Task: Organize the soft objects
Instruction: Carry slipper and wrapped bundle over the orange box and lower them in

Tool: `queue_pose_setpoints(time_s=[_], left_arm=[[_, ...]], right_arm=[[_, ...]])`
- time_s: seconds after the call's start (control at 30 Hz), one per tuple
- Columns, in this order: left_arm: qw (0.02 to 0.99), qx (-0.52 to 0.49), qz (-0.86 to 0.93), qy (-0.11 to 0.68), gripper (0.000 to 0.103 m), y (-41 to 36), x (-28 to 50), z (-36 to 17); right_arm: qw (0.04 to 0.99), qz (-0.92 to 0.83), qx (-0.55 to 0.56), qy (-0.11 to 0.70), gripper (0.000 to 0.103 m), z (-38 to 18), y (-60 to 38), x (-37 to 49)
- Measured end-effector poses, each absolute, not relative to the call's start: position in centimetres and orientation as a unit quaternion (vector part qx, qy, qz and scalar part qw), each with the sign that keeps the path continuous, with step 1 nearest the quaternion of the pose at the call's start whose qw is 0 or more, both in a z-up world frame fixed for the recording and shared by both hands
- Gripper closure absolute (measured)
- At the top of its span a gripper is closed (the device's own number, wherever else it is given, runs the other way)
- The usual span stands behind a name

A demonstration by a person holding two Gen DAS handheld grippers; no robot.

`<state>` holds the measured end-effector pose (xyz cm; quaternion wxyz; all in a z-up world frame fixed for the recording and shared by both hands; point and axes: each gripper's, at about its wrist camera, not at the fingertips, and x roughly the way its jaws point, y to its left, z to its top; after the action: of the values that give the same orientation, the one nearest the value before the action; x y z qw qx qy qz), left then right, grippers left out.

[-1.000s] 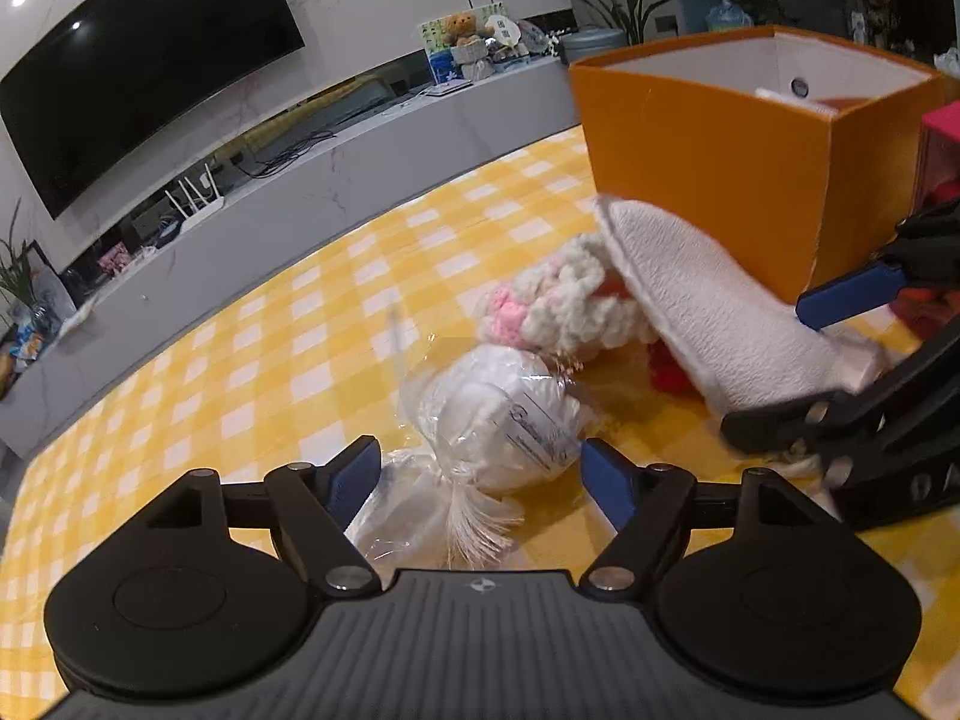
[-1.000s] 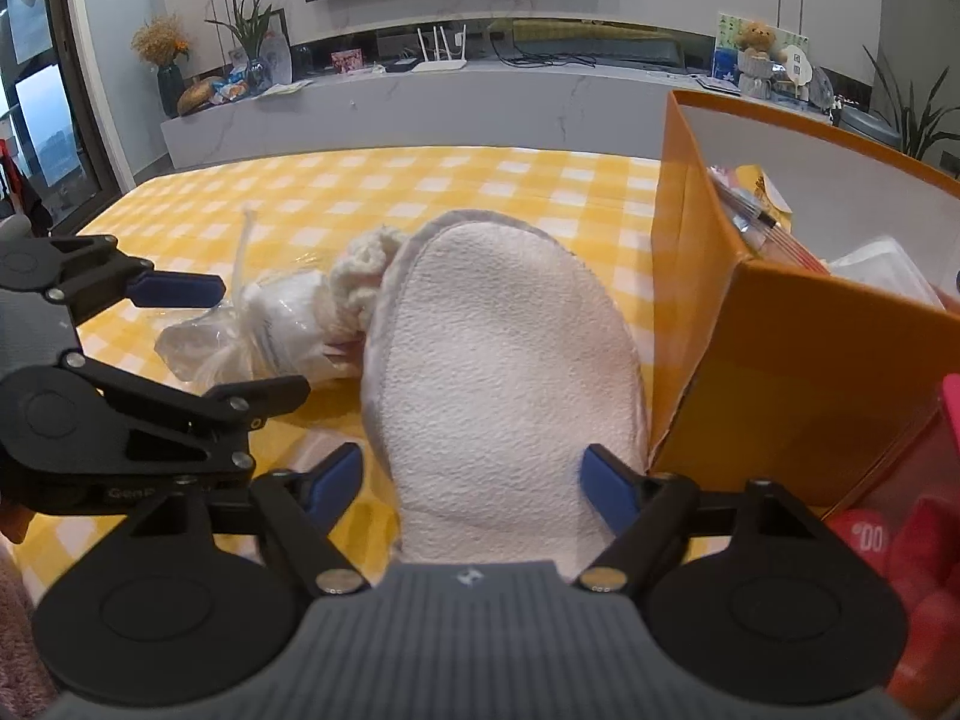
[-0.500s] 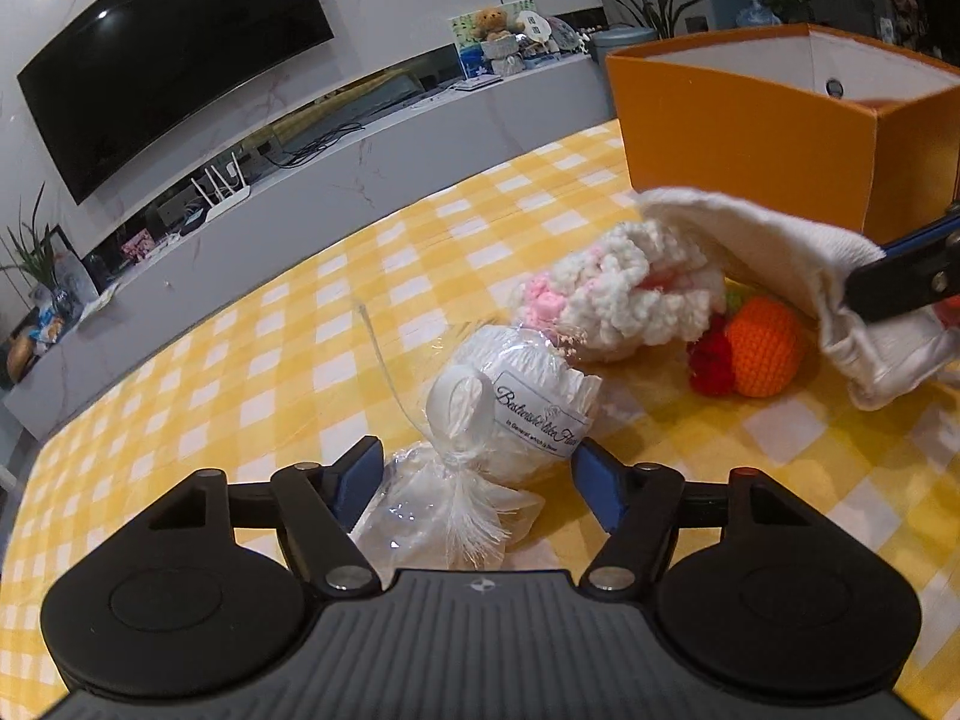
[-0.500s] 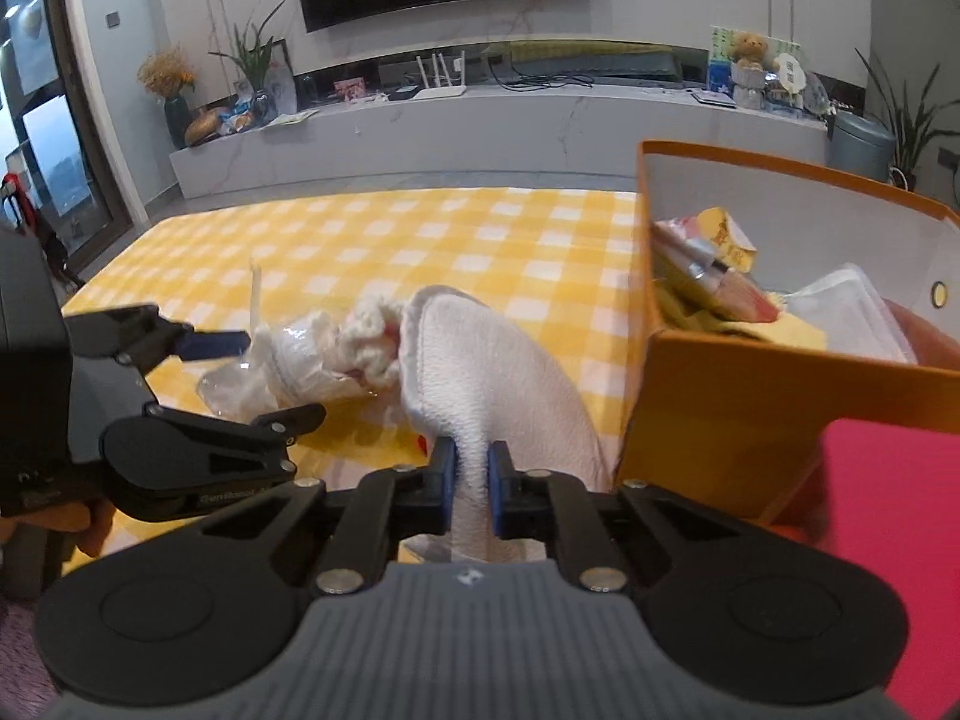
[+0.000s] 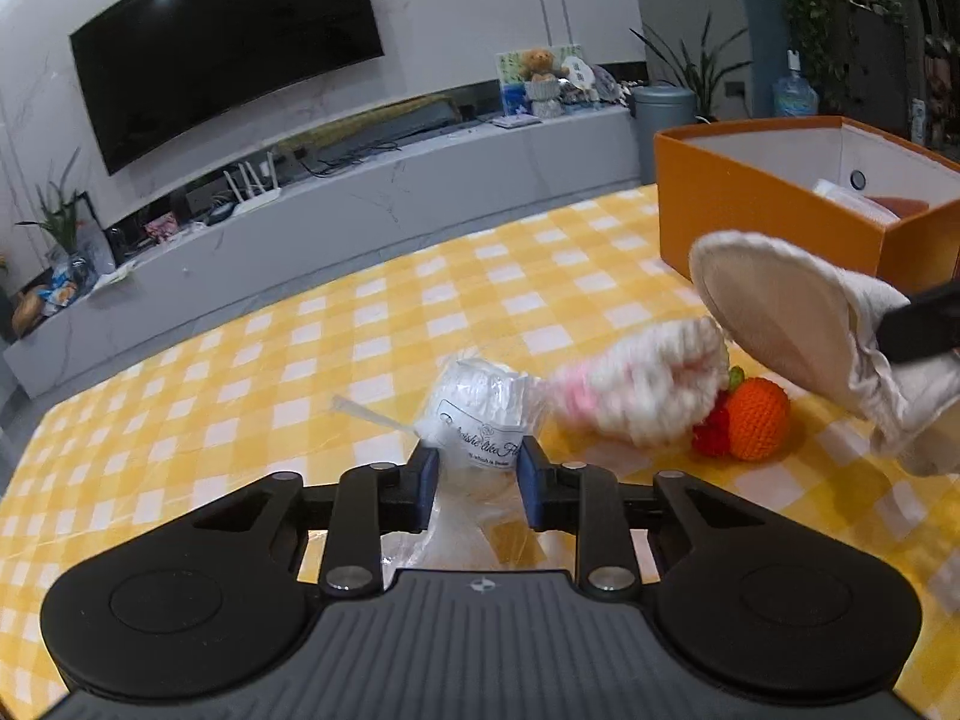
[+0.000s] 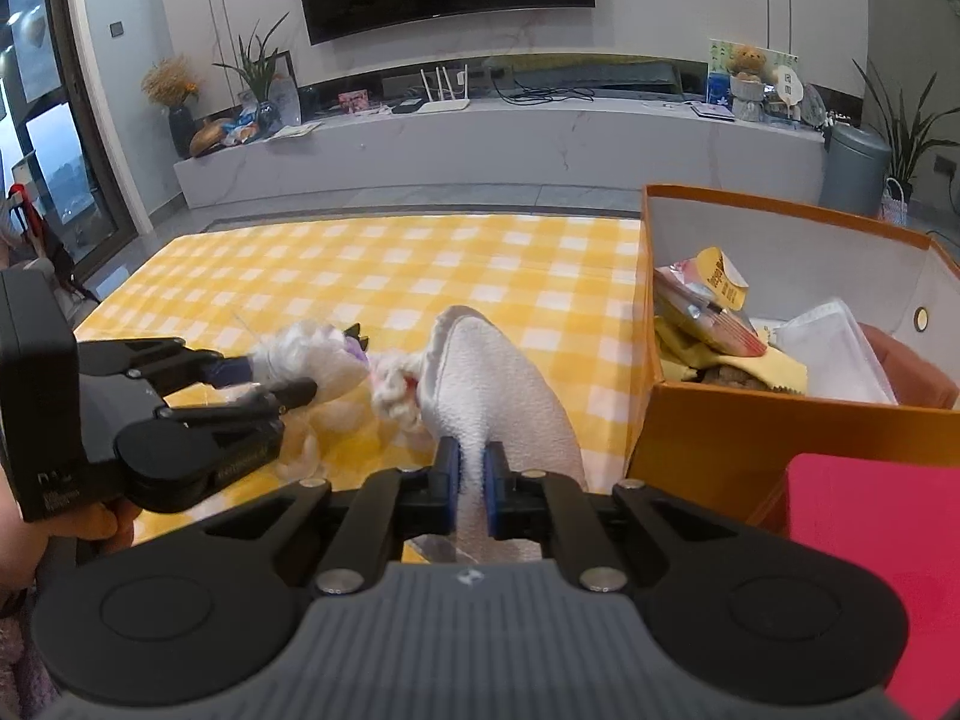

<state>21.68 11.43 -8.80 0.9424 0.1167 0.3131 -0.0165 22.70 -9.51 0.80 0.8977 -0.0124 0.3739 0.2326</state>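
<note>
On the bench [image 5: 252, 372], which is covered with a yellow and white checked cloth, the left tool [image 5: 474, 474] has its blue pads on either side of a white item wrapped in a clear plastic bag [image 5: 480, 414]; its jaws are closing and the pads already press against the bag's sides, with the bag's loose tail bunched below them. From the right wrist view the same left tool [image 6: 282, 378] is seen from the side, a hand [image 6: 90, 528] gripping its handle, and the bag [image 6: 312, 360] sticks out beyond its tips. The right tool [image 6: 472, 483] is pressed nearly together, pinching the heel end of a white slipper [image 6: 498, 384] between its blue pads; the slipper is raised off the cloth, and in the left wrist view its pale sole [image 5: 774, 312] faces the camera. A fluffy white and pink knitted toy [image 5: 642, 384] appears blurred just beside the bag, partly under the slipper's toe. An orange crocheted fruit [image 5: 756, 420] with a red piece beside it rests on the cloth next to the toy. An orange box [image 6: 720, 444] stands open to the right of the slipper, with packets and a yellow cloth inside.
</note>
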Motion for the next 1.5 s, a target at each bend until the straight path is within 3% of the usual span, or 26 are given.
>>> queue_pose_setpoints(time_s=[0.4,0.93,1.5], left_arm=[[0.965,0.022,-0.038,0.258,0.072,10.9,16.4,-4.0],[0.956,0.034,-0.044,0.287,0.072,6.4,12.3,0.0],[0.954,0.024,-0.116,0.276,0.072,1.2,14.5,3.0]], right_arm=[[0.899,0.239,0.015,0.366,0.097,2.6,-10.8,20.3],[0.909,0.248,0.043,0.332,0.098,6.5,-14.0,17.5],[0.908,0.262,-0.027,0.326,0.098,13.2,-20.8,19.6]])
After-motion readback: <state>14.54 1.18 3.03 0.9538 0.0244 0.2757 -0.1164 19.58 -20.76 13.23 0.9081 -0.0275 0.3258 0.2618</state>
